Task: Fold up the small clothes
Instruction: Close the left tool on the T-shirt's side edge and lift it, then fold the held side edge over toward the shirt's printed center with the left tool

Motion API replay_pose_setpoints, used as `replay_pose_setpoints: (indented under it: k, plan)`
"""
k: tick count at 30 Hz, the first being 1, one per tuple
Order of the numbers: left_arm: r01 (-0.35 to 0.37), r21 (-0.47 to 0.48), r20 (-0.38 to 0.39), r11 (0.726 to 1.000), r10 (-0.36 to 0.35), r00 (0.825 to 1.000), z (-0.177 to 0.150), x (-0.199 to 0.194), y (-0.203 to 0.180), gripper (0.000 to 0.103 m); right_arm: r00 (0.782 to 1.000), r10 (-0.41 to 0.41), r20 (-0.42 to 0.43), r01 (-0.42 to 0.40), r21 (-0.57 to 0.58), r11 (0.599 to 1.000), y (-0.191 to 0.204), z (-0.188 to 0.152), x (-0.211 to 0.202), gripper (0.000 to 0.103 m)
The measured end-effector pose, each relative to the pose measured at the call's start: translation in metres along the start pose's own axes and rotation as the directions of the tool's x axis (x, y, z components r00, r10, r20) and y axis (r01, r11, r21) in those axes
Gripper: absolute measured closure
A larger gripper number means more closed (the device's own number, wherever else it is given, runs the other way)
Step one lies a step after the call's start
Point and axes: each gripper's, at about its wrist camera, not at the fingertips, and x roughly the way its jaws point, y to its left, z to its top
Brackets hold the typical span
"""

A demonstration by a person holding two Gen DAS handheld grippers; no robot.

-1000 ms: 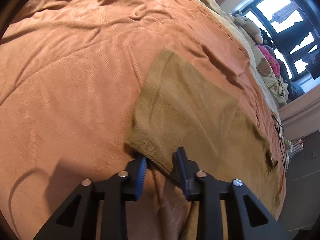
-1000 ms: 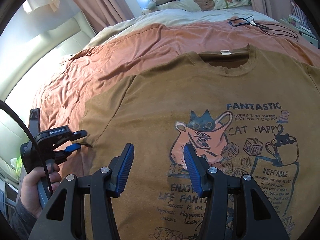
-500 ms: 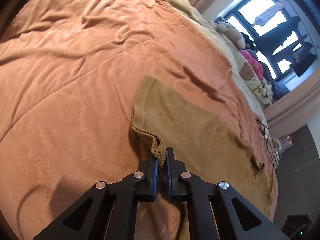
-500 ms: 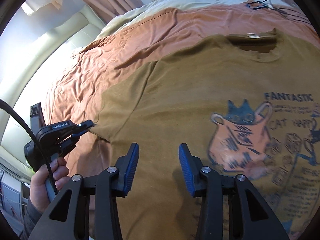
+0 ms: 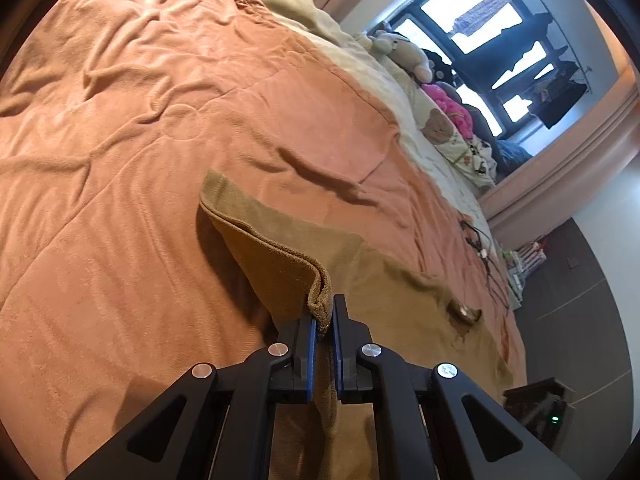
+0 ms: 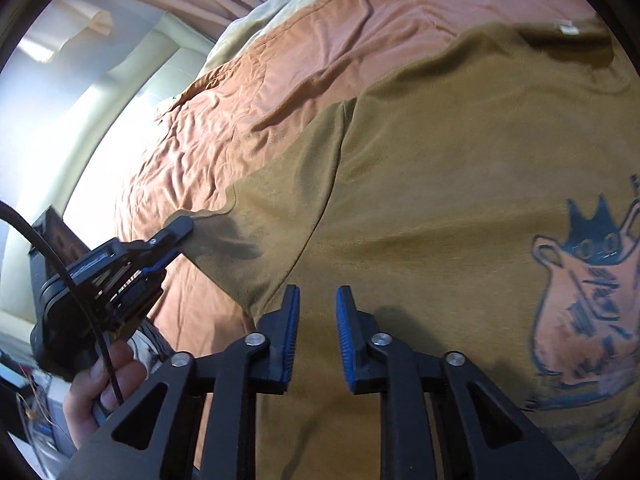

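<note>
Mustard-brown cotton, the T-shirt (image 6: pixel 460 184) lies front-up and spread nearly flat on the orange blanket (image 5: pixel 168 112) of a bed, its cat print (image 6: pixel 592 292) facing up and the neck label showing at the far edge of the right wrist view. One short sleeve (image 5: pixel 276 264) is the only part off the bedding: the left gripper (image 5: pixel 325 320) has its blue pads clamped tight on the sleeve hem, and the cloth rises from the blanket to the jaws in a slack fold. From the right wrist view the same tool (image 6: pixel 176 240) shows at the sleeve's corner, with the person's hand (image 6: pixel 100 392) around its handle. The right gripper (image 6: pixel 317 312) hangs over the side of the shirt body just below the armpit seam; its jaws are closing, a narrow gap remains between the blue pads, and I see no cloth caught between them yet. As for progress, I judge the fold barely begun: no part of the shirt is laid over another, both the body and the far shoulder are unfolded, and only the sleeve is raised. Left to do, probably, are bringing that sleeve and side inward, the same on the other side, then doubling the length. Beyond the blanket sit soft toys (image 5: pixel 408 52) by a window (image 5: pixel 480 20).
</note>
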Motion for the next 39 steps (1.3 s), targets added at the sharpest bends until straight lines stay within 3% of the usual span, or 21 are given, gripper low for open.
replay_pose_setpoints:
  k: [9,17,21,25,32,39]
  plan:
    - [0.102,-0.016,-0.044,0.995,-0.103,0.994,0.002,0.000,0.000,0.097,0.992,0.112,-0.053,-0.103,0.149,0.984,-0.021,-0.003,0.037,0.097]
    - [0.117,-0.035,-0.110,0.993,-0.120,0.987,-0.003,0.011,0.004,0.097,0.982,0.162,-0.099,-0.133,0.247,0.960,-0.043,-0.007,0.060,0.100]
    - [0.138,-0.049,-0.137,0.989,-0.143,0.980,-0.008,0.018,0.004,0.097,0.962,0.240,-0.132,-0.198,0.271,0.942,-0.054,-0.007,0.063,0.100]
    - [0.166,-0.047,-0.148,0.985,-0.171,0.974,-0.011,0.018,-0.002,0.097,0.971,0.192,-0.140,-0.156,0.235,0.959,-0.058,-0.001,0.054,0.100]
    - [0.190,-0.003,-0.188,0.982,-0.188,0.964,-0.016,0.021,-0.028,0.097,0.988,0.142,-0.068,-0.124,0.211,0.970,-0.083,0.009,0.005,0.100]
    - [0.190,0.049,-0.261,0.981,-0.171,0.950,-0.032,0.042,-0.056,0.097,0.994,0.104,-0.025,-0.097,0.206,0.974,-0.105,0.017,-0.035,0.100]
